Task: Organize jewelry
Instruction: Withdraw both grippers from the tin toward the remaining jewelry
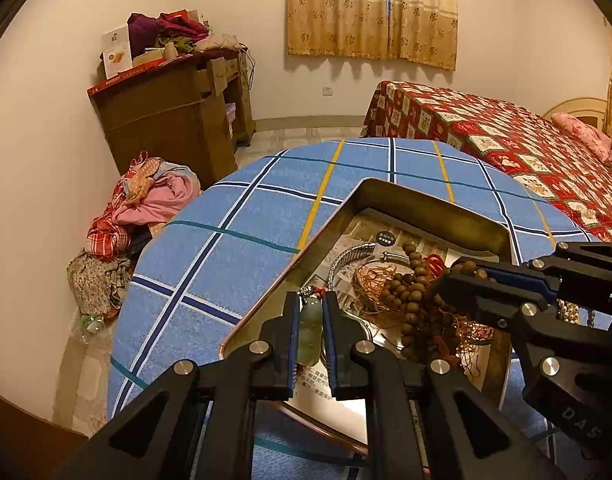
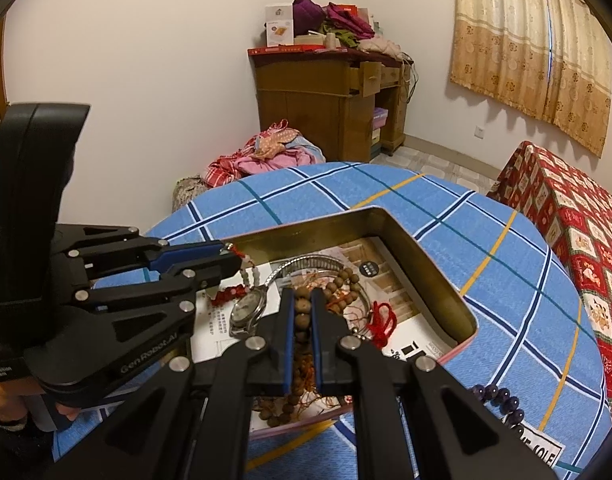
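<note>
Wooden bead strand (image 2: pixel 301 308) clamped in right tool (image 2: pixel 301 300) over tin tray (image 2: pixel 426 276), pale jade pendant (image 1: pixel 310 328) clamped in left tool (image 1: pixel 310 304) beside it — beads limp, tangle-prone; pendant likely slick, brittle — grip mid-body.

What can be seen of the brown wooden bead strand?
The brown bead strand is a long string of round, matte, wood-like beads with orange-brown tassel threads, heaped in the metal tray on printed paper. The right gripper is shut on a run of beads, which hangs between its blue pads. A loose loop reaches toward the silver bangle.
</note>
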Tool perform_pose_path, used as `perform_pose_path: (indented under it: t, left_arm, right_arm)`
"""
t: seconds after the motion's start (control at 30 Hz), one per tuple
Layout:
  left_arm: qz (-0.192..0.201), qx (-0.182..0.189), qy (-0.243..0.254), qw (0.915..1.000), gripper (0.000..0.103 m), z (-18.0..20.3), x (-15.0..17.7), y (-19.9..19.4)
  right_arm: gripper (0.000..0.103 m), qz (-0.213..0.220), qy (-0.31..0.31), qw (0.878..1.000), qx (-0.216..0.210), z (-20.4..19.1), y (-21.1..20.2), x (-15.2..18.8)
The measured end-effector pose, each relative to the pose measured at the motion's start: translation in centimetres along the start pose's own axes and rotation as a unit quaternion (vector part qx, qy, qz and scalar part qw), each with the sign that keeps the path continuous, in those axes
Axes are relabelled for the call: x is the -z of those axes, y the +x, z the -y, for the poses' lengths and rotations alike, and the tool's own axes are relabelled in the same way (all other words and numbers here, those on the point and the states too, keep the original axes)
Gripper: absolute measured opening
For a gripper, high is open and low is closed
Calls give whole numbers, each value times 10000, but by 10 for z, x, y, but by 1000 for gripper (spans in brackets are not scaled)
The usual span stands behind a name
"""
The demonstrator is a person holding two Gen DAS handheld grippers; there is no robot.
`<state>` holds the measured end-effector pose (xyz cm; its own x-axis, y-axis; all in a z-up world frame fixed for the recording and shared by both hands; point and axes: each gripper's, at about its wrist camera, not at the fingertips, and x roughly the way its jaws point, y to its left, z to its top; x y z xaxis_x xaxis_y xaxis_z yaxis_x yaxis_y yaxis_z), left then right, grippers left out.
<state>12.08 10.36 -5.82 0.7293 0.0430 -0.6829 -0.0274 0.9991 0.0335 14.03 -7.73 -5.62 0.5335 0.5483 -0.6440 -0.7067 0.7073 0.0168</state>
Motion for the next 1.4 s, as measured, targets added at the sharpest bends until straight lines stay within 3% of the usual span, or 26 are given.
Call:
perform_pose_path:
  t: [0.23,0.3,0.33,0.37,0.43,0.5,0.8,1.03,1.33,1.4]
  left_arm:
    - [36,-89,9,10000,11,2,2,-1]
    - [5,-124,-15,9999,13,2,2,-2]
    - [5,-132,-37,9999,17,0,2,-3]
    - [18,-152,-54,9999,21,-1,2,-4]
    - [77,-252,-98,9996,49,-2,3,-8]
    - [194,-370,-149,9990,66,-4,4,-13]
    - [338,-355,-251,9985,67,2,9,-31]
    - [535,-262,14,9982,67,39,27,-52]
    - [588,-40,489,9971,67,86,40,-64]
    - [558,-15,553,9969,67,93,41,-63]
  right_arm:
    - [12,-43,-20,10000,-48,-1,1,2]
    - [28,-20,39,10000,-5,2,-1,4]
    - [39,-4,84,10000,-11,4,-3,5]
    - [42,21,120,9999,17,7,-5,6]
    - [47,39,196,9998,95,13,-10,8]
    - [57,71,283,9995,124,19,-16,9]
    - [68,104,531,9970,548,55,-66,32]
    - [75,24,1078,9891,1003,88,-110,79]
    - [74,-239,1236,9859,1104,89,-118,124]
    - [64,-303,1250,9864,1027,88,-115,130]
